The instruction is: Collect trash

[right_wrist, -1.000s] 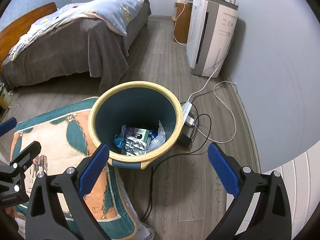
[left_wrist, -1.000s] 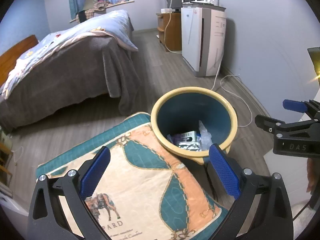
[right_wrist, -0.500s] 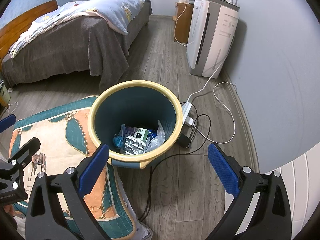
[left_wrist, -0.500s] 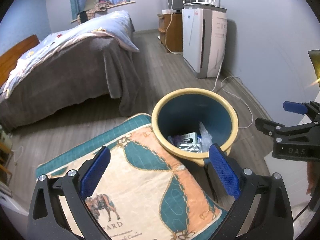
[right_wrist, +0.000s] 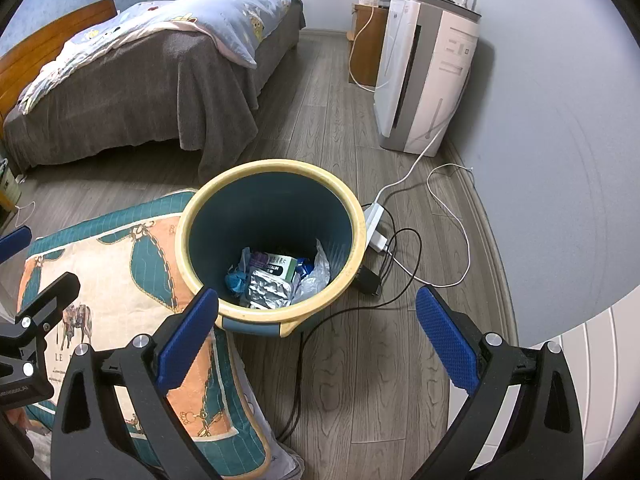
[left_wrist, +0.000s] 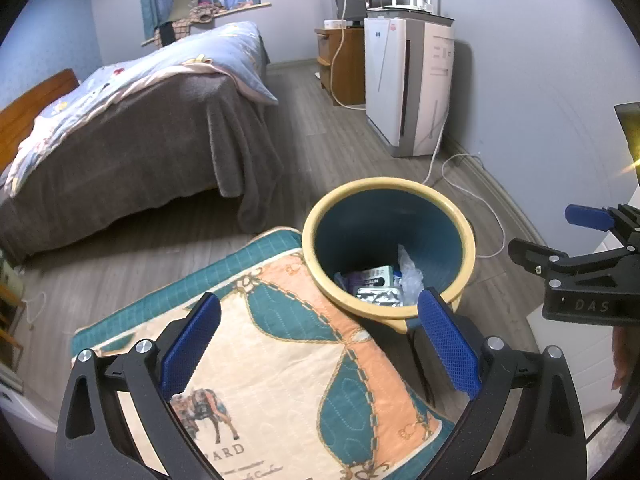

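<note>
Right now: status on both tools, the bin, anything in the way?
Left tool open, empty, over cushion. Right tool open, empty, near bin. Trash in bin. Cables on floor beside it.

Trash already sitting in the round bin by the patterned cushion.

The waste bin point(right_wrist: 276, 322), dark teal with a pale yellow rim, stands upright on the wood floor, its side touching the cushion's edge. At its bottom lies a crumpled silver foil blister pack point(right_wrist: 267, 292), with a purple-and-white medicine box point(right_wrist: 276, 266) just behind it, a scrunched blue scrap point(right_wrist: 237, 281) to one side and a clear plastic wrapper point(right_wrist: 318, 272) on the other.
</note>
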Demonstrator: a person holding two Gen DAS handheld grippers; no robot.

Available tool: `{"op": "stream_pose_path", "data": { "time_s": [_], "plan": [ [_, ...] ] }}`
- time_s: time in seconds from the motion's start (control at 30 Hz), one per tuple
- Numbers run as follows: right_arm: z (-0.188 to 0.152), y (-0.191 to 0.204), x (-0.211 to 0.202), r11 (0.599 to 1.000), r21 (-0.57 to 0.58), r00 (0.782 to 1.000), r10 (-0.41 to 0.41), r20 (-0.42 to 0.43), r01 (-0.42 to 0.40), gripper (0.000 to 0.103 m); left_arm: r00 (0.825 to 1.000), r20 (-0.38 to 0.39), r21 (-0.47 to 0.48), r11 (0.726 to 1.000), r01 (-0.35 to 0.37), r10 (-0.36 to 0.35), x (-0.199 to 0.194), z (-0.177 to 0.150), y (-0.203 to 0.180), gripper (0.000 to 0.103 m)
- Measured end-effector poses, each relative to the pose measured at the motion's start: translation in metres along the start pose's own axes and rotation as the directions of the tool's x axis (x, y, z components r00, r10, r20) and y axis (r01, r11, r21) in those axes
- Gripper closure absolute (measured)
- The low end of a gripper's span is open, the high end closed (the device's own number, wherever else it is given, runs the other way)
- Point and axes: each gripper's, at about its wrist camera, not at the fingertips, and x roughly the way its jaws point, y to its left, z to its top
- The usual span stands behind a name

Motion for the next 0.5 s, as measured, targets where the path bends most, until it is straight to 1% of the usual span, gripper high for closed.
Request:
{"op": "stream_pose_path", "data": {
  "time_s": [0.5],
  "plan": [
    [-0.0006,0.0000,0.0002,1.000,0.000,1.000,0.000,-0.002,0.000,0.006,1.000,0.000,-0.001,1.000,-0.002,0.002,0.0006,0.0010,-0.0021,0.005]
  ]
}}
